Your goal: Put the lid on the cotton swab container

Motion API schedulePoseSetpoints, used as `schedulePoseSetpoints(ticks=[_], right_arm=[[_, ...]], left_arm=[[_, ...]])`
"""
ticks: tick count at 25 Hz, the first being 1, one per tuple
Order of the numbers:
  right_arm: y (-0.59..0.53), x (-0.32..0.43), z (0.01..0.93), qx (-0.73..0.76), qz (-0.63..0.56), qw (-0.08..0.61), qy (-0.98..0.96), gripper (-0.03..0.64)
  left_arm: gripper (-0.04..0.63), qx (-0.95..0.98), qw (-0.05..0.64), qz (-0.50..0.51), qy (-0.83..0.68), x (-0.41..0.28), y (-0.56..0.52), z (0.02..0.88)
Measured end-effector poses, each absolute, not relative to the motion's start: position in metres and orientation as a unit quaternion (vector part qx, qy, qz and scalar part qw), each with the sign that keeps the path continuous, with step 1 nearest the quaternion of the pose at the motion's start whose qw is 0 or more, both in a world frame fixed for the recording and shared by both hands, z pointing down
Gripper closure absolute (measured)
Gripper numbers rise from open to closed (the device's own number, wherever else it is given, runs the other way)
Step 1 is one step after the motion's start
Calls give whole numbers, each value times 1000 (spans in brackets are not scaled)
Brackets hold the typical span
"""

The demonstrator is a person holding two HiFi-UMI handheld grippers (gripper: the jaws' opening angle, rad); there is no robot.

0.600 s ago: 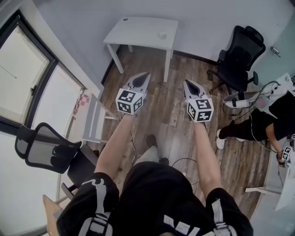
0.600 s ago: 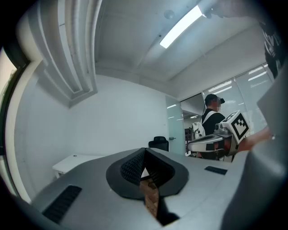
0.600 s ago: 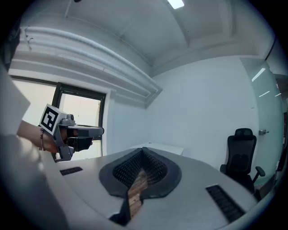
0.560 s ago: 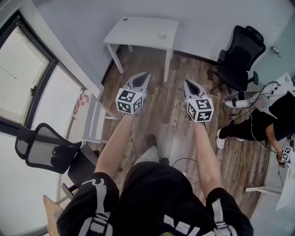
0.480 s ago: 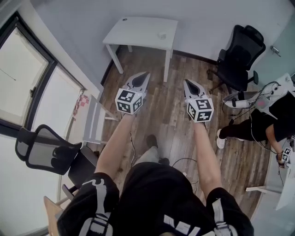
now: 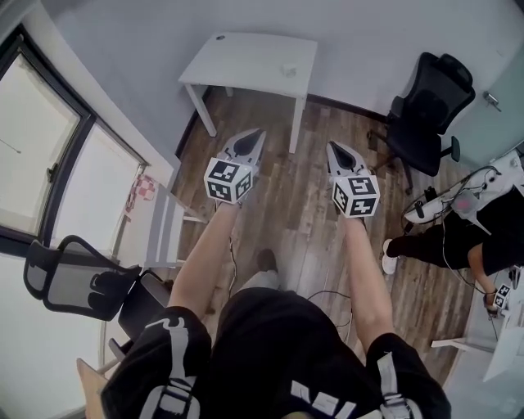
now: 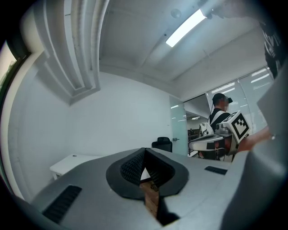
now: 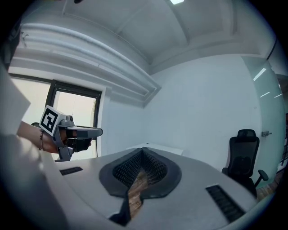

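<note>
The container [image 6: 288,71] sits on the table [image 6: 246,61] near its right edge, too small to tell which way it points. The left gripper [image 6: 259,132] and right gripper [image 6: 332,146] are closed tight on nothing, both short of the table and well apart from the container

Dark wood plank floor [image 6: 307,204] runs across the room. A white table [image 6: 250,57] stands at twelve o'clock against a pale grey wall [image 6: 139,24]. A black office chair [image 6: 426,106] sits at two o'clock, near a frosted glass door [image 6: 499,90]. Dark-framed windows [image 6: 49,155] fill the nine o'clock side, bright with daylight. A mesh-backed black chair [image 6: 74,282] stands at eight o'clock. Overhead, a long strip light [image 7: 184,28] glows in the white ceiling.
</note>
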State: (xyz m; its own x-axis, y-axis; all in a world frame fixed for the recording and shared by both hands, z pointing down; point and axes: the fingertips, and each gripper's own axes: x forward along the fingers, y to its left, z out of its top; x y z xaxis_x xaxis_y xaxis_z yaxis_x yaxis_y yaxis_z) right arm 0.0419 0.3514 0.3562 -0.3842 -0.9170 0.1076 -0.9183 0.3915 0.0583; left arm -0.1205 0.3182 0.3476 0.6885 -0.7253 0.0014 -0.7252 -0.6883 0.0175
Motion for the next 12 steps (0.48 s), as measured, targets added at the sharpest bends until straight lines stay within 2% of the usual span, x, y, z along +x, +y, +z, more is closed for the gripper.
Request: schedulePoseSetpoints(ticks=[12], right_arm=[[249,33,360,549,2,74,-833,603]], left_arm=[[571,924,16,-6,-382,-122,216,355]])
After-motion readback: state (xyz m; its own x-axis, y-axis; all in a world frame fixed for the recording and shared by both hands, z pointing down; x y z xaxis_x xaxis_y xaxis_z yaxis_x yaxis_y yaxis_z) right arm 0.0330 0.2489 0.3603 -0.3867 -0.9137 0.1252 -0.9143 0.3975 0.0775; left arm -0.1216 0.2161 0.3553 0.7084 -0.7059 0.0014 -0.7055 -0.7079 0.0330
